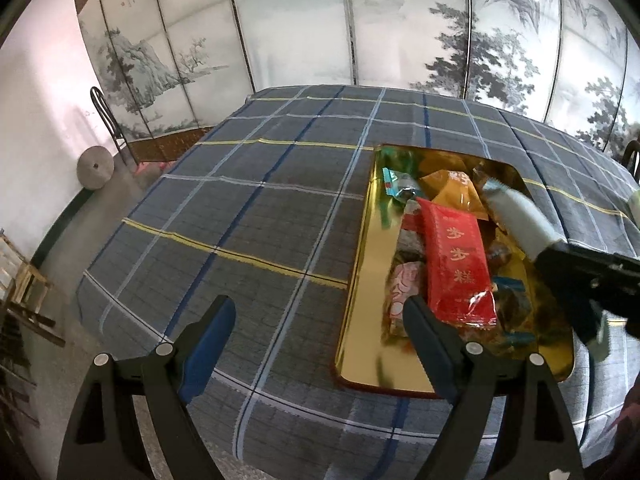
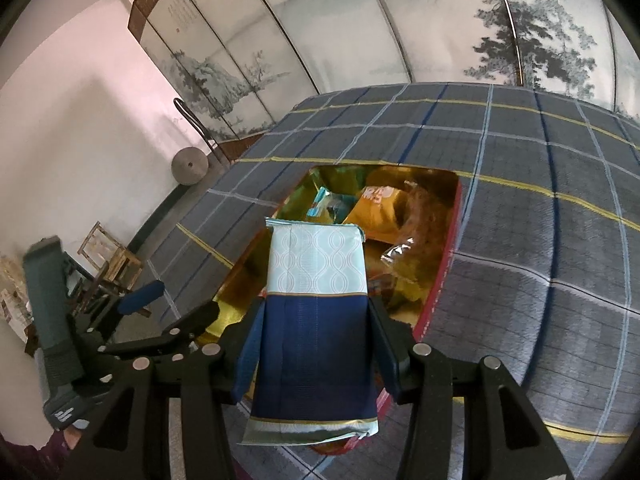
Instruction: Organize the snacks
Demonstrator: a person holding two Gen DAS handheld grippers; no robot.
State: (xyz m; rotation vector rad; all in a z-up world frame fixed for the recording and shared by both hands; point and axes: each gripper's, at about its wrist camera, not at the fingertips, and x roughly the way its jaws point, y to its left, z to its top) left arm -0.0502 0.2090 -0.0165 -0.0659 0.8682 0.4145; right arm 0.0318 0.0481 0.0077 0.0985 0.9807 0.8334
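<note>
The blue-and-white snack packet sits clamped between my right fingers, held above the near end of the gold tin, which lies on the plaid-covered counter. A red packet and an orange one lie inside. My left fingers stand apart, empty, at the tin's near left edge.

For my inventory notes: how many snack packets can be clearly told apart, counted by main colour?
Red packet: 1
Orange packet: 1
Pink-white packet: 1
Teal packet: 1
Blue-white packet, held by the right gripper: 1
Total: 5; more in the gold tray are unclear.
</note>
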